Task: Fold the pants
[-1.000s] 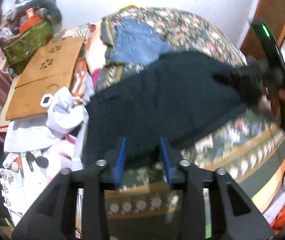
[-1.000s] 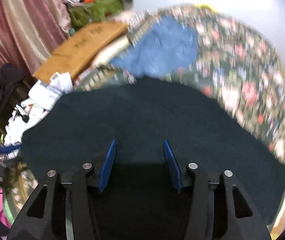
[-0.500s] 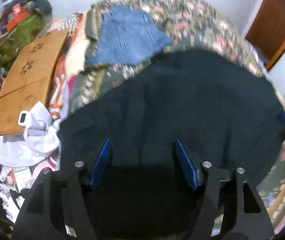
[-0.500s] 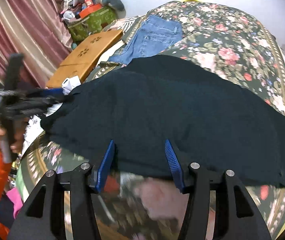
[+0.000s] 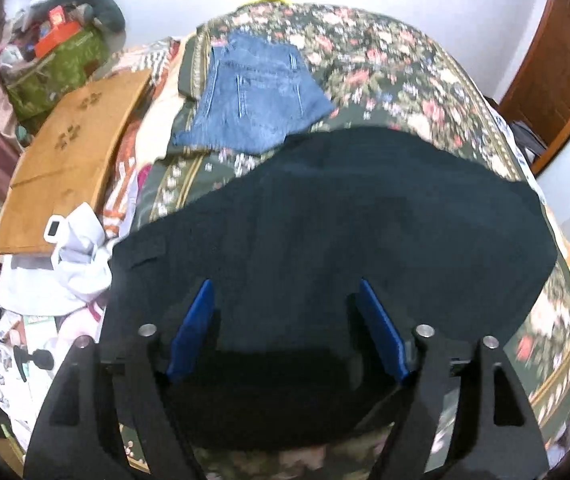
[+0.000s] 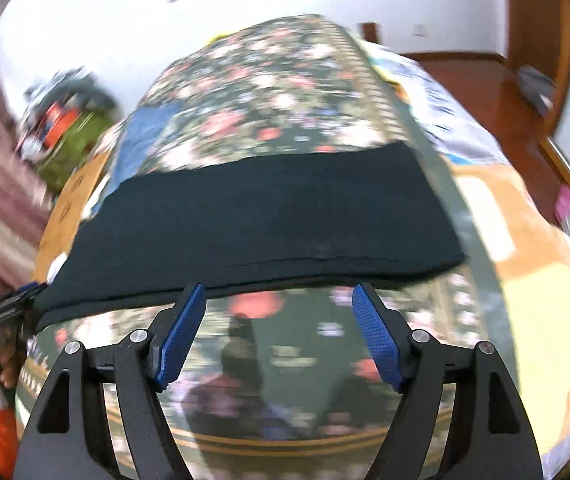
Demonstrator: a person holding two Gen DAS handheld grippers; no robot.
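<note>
The dark pants [image 5: 345, 232] lie spread flat across the near part of the floral bedspread [image 5: 385, 64], long axis running left to right, already doubled into 1 broad band, so the next fold looks like a matter of bringing one end over the other. The left gripper [image 5: 285, 296] hovers over the near left portion of the cloth with its jaws wide apart and nothing between them, probably placed there to take hold of that end. The right gripper [image 6: 279, 294] is also spread wide and empty, its blue fingertips [image 6: 195, 296] just at the near edge of the pants [image 6: 253, 220], over bare bedspread [image 6: 269, 92]; the right wrist view is blurred, so finer contact cannot be told.

At the far left of the bed lie folded blue jeans [image 5: 257, 96], close to the far edge of the pants but apart from them. Left of the bed sit a wooden board [image 5: 73, 156] and crumpled white fabric [image 5: 81, 256], the latter crowding the left end of the pants, where a grasp could catch it.
</note>
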